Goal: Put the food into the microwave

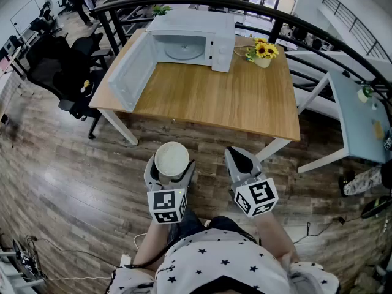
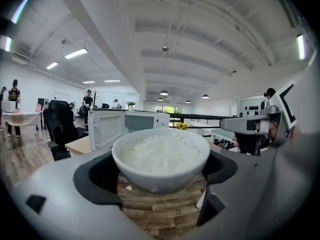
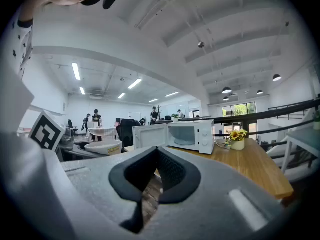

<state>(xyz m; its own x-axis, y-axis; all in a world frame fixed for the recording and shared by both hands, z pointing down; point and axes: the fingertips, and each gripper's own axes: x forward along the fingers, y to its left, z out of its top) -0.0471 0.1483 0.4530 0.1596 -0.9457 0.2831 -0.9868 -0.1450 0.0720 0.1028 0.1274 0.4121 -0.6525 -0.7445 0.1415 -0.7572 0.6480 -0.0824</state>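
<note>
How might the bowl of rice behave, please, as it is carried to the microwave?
The bowl looks glazed and rigid, so probably slippery and breakable if dropped. Rice filling it nearly to the rim likely makes it fairly heavy, and grains could spill if tilted.

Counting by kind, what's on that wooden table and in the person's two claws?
Microwave: 1
Pot of sunflowers: 1
Wooden table: 1
Bowl of rice: 1
Claws: 2, the left claw and the right claw
Total: 6
</note>
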